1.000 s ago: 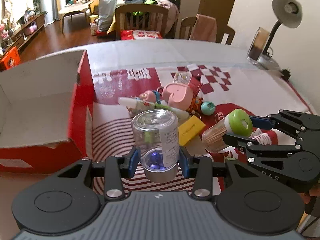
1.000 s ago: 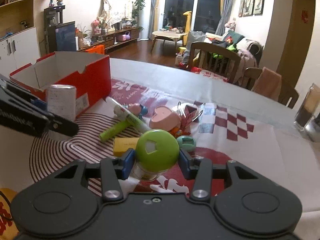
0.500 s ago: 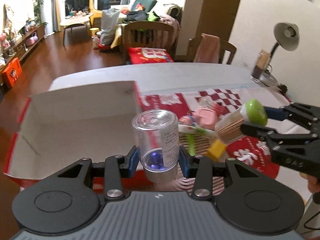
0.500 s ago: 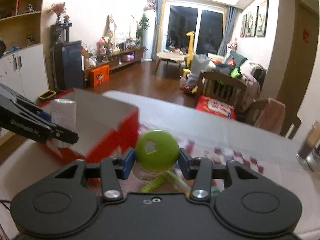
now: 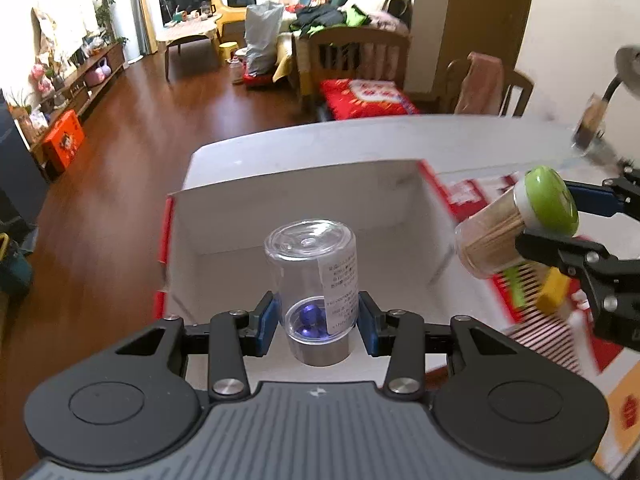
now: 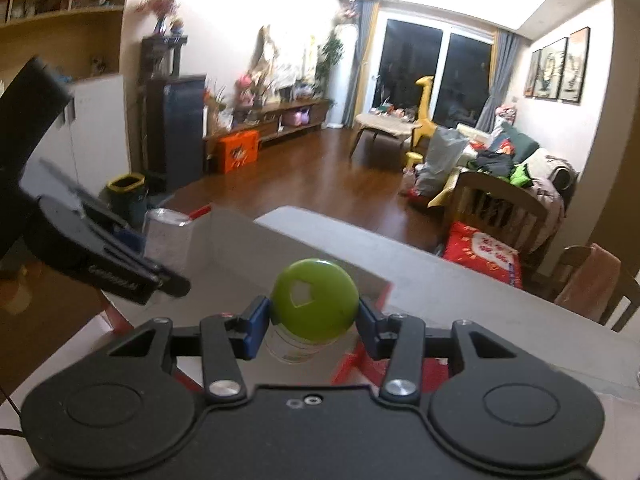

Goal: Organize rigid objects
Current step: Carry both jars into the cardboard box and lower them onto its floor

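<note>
Left wrist view: the left gripper (image 5: 316, 320) is clamped on a clear jar (image 5: 314, 280) holding blue beads, above the open red box (image 5: 400, 216).

Right wrist view: the right gripper (image 6: 314, 326) is clamped on a green-capped toothpick jar (image 6: 314, 308), over the box's near corner on the table (image 6: 480, 300).

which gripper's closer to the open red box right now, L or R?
Left. The left gripper holds the clear jar over the red box interior; the right gripper, holding the toothpick jar, is at its right edge.
</note>
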Motion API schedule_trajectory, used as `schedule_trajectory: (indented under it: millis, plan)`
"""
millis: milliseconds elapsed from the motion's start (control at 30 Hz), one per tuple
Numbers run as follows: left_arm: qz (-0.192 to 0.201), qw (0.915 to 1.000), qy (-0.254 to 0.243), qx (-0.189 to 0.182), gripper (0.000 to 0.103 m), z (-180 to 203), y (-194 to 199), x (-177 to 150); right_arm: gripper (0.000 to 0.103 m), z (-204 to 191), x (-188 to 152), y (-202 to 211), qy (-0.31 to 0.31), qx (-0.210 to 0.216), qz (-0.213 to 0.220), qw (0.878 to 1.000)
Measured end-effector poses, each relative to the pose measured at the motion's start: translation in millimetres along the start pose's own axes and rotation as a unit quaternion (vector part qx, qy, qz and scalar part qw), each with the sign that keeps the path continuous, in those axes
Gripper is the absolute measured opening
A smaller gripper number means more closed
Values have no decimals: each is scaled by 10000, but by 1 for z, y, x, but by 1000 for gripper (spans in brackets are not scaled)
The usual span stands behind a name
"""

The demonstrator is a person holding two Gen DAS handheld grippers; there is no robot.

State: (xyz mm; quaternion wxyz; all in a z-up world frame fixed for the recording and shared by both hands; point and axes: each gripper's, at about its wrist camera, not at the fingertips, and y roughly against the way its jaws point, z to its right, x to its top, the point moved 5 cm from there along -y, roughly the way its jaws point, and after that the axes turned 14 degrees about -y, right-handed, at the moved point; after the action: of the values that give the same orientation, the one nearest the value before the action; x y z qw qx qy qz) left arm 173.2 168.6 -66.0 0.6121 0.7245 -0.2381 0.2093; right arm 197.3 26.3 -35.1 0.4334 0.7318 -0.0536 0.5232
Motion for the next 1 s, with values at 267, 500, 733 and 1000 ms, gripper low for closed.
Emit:
schedule_trajectory:
  millis: [267, 500, 733, 1000]
  plan:
    - [-683, 9972, -298, -27, 41, -29, -51, -14, 47, -22, -15, -59, -5, -116, -715, 9974]
    - [-1082, 9930, -418, -209, 41, -39, -85, -16, 47, -30, -22, -91, -205, -29, -1217, 9924]
    - [-1561, 9839, -757, -417, 41, -25, -108, -25, 47, -39, -35, -101, -172, -63, -1493, 9886]
    - [-1696, 9812, -796, -455, 42, -23, -113, -28, 47, -37, -42, -105, -424, -96, -1685, 9847]
